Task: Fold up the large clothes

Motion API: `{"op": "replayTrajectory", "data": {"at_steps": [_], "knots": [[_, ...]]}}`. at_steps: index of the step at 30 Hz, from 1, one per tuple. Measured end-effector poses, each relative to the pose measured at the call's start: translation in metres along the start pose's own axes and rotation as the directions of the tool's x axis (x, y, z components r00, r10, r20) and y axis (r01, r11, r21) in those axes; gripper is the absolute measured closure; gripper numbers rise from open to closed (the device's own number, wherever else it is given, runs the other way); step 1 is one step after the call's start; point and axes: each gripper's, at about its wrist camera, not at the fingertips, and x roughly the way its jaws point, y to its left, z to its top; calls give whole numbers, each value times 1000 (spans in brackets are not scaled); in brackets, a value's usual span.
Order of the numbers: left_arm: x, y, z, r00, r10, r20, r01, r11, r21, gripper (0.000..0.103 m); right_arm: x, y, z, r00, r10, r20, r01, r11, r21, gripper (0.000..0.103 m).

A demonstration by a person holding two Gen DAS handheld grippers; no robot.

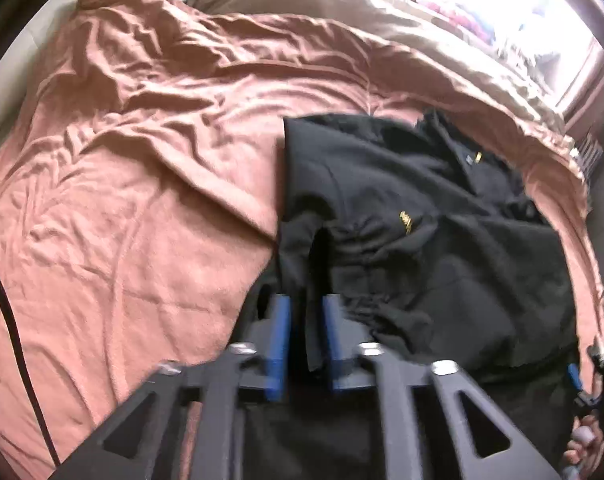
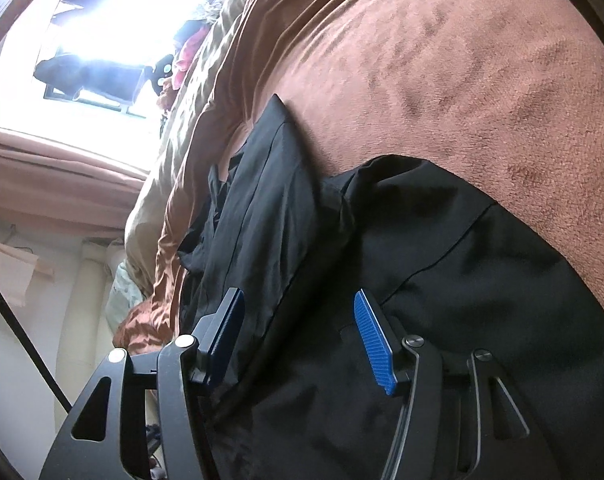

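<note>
Rumpled salmon-pink blanket covers the bed, window glare at the upper right. At lower right lies the black garment, gold lettering showing. Left gripper stands part open, a fabric fold between its blue pads without visible pressing. Right gripper gapes wide over black cloth, gripping nothing.

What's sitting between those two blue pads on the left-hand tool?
In the left wrist view, a fold of the black garment runs up between the left gripper jaws, which stand apart. The pink blanket lies beside it.
</note>
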Motion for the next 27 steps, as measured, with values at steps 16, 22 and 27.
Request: {"op": "replayTrajectory", "data": {"at_steps": [16, 22, 27], "knots": [[60, -59, 1, 995, 84, -53, -65, 955, 288, 88, 29, -5, 7, 1000, 16, -9, -16, 999, -40, 87], [79, -53, 12, 992, 105, -64, -84, 957, 278, 88, 30, -3, 6, 999, -25, 48, 27, 999, -24, 87], [78, -49, 11, 996, 60, -67, -44, 976, 215, 85, 6, -16, 13, 989, -66, 129, 64, 998, 22, 87]]}}
